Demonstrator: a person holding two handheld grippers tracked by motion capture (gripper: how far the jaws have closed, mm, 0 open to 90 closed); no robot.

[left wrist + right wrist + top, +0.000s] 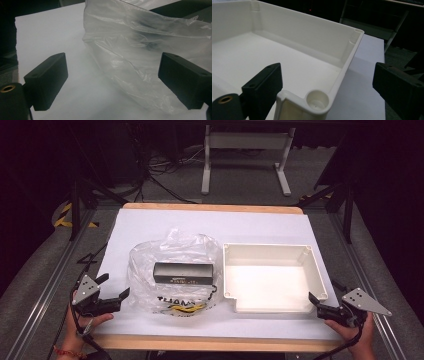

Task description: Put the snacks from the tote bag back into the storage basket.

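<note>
A white sheet covers the wood-edged tabletop [210, 227]; grey floor, cables and a white table frame [245, 157] lie beyond in a dark room. The left hand-held gripper [114, 287], jaws spread wide and empty, sits just beside the crumpled clear plastic bag [175, 255] holding a black rectangular box [183, 272]. The right hand-held gripper [320, 301], also wide open, straddles the near right corner of the shallow white plastic tray [312, 265]. The bag's black printing is unreadable.
</note>
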